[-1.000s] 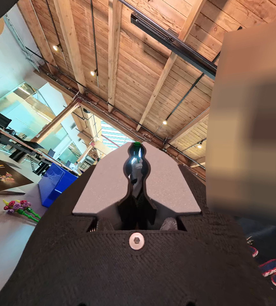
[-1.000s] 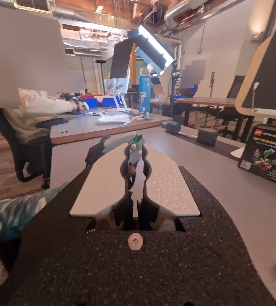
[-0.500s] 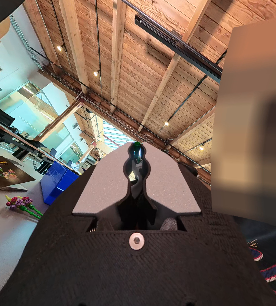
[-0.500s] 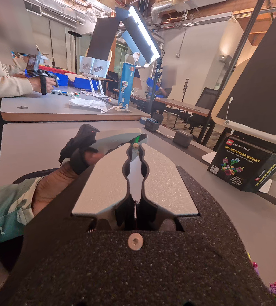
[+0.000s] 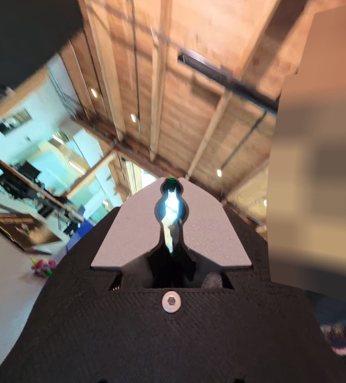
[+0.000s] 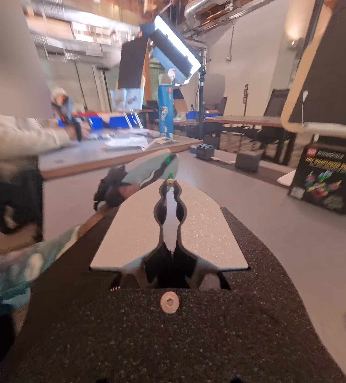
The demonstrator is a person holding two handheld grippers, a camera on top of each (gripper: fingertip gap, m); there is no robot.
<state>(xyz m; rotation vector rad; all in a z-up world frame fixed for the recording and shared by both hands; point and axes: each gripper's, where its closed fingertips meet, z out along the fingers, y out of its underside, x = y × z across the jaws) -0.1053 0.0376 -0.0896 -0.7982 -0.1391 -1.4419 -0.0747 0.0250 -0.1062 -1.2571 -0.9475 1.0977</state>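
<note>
Green stem piece (image 5: 171,179) pinched at left gripper (image 5: 171,183) tips, right gripper (image 6: 170,183) clamping tan-and-green piece (image 6: 170,181), flower box (image 6: 329,180) on grey table (image 6: 250,207).

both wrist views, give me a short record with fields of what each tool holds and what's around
left tool: shut on a small green piece, pointed up at the wooden ceiling
right tool: shut on a small tan and green piece, held above the grey table
tools apart: yes, the left one shows just beyond the right tips
dark box: standing on the table, right
toy flowers: lying on the table
image quality: motion blur in both views
</note>
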